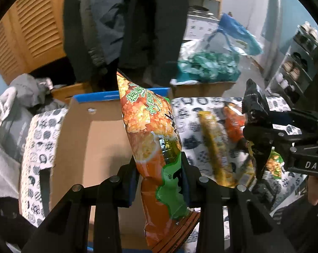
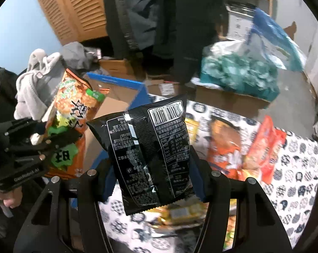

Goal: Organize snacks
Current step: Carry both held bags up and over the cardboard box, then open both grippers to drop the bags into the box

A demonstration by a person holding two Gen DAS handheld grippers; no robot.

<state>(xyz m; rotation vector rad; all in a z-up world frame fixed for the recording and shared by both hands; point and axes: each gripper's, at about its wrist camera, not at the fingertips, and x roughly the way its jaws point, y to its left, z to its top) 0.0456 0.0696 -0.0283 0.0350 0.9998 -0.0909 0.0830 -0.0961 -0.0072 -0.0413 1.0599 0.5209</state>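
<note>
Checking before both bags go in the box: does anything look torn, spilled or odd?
Nothing looks torn or spilled. The orange bag and the black bag look whole, each held upright in tongs. Other packets lie loosely on the patterned cloth.

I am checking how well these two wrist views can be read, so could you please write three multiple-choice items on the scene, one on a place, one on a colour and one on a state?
1. Where does the open cardboard box lie, as the left wrist view shows it?
A. Right of the orange snack bag
B. Left of the orange snack bag
C. On a shelf

2. What colour is the bag in the right gripper?
A. Black
B. Yellow
C. Blue

3. What is the state of the left gripper?
A. Open and empty
B. Shut on a yellow packet
C. Shut on the orange snack bag

Answers:
1 B: the box's brown inside shows left of the orange snack bag.
2 A: the black bag with white print and a barcode sits between the fingers.
3 C: both fingers press the orange bag's sides.
</note>
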